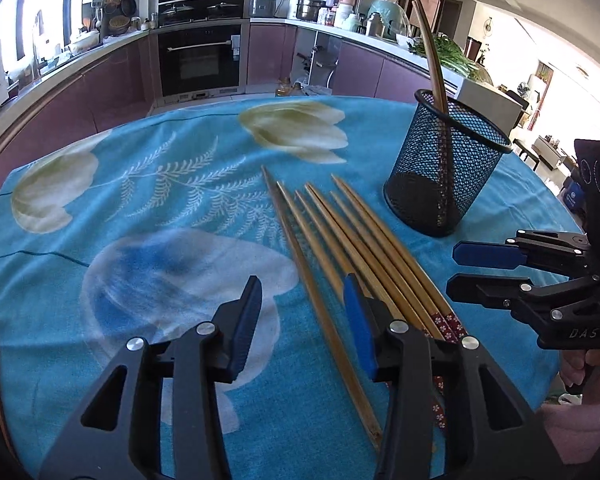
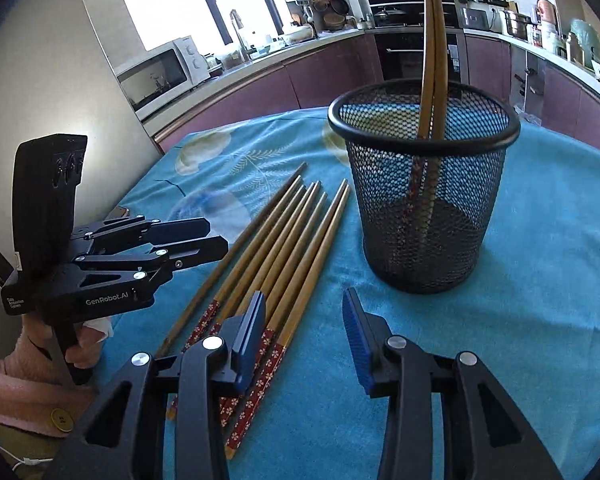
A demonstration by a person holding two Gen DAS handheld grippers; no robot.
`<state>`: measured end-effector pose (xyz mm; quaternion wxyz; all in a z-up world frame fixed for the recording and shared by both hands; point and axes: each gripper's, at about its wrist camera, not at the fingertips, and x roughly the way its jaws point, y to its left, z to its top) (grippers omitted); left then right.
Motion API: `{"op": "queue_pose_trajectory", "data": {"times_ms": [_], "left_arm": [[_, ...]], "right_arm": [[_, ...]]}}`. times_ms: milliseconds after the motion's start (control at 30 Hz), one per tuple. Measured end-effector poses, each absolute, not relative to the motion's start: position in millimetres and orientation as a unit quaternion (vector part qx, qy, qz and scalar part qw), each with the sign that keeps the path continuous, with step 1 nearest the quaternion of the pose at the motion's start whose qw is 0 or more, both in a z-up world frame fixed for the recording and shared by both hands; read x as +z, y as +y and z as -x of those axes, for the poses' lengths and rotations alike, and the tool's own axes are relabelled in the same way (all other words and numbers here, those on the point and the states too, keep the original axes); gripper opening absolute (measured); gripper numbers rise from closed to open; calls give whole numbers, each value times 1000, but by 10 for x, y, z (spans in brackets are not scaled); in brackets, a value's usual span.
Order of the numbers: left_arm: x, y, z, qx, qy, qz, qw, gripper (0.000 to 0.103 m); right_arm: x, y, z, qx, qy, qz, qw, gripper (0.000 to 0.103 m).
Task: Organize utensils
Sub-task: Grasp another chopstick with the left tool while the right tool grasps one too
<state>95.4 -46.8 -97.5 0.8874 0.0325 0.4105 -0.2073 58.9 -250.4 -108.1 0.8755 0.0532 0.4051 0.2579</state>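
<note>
Several wooden chopsticks (image 1: 340, 232) with red patterned ends lie side by side on the blue floral tablecloth (image 1: 140, 240). My left gripper (image 1: 303, 284) hovers over them, open, and the leftmost chopstick lies below its gap. Two more chopsticks (image 1: 430, 52) stand in a black mesh cup (image 1: 448, 172) at the right. My right gripper (image 1: 454, 270) is open beside the cup. In the right wrist view the right gripper (image 2: 304, 300) is open over bare cloth. Its left finger is above the chopsticks (image 2: 292, 240), with the cup (image 2: 460, 200) ahead and the left gripper (image 2: 216, 236) at the left.
A hand in a pink sleeve (image 2: 28, 364) holds the left gripper's handle. The table's far edge (image 1: 220, 104) faces purple kitchen cabinets with an oven (image 1: 200, 60). A microwave (image 2: 160, 76) sits on the counter.
</note>
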Motion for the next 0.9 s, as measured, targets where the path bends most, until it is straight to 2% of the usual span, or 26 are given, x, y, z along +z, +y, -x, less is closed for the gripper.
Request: {"op": "queue_pose_trajectory", "data": {"times_ms": [467,533,667,800,900], "left_arm": [[-1099,-548,-972,-194,429,-50,881,33],[-1101,-542,-964,-197,429,-47,880,26],[-1105,-503,-947,-200,438,-31,876,17],[-1108,-485,-945,-196,441,-28,875,18],[-1105,-510,-988,-189,438,-39,878,29]], "right_arm": [[-1143,-2366,-634,232,415,-24,879,31],[-1133,-2349,-643,229,416,-20,880,30],[-1125,-2368,-642,221,420,-17,880,26],[-1131,-2361,-655,217,421,-13,881,26],[-1143,-2326,-696,212,420,-11,882,26]]}}
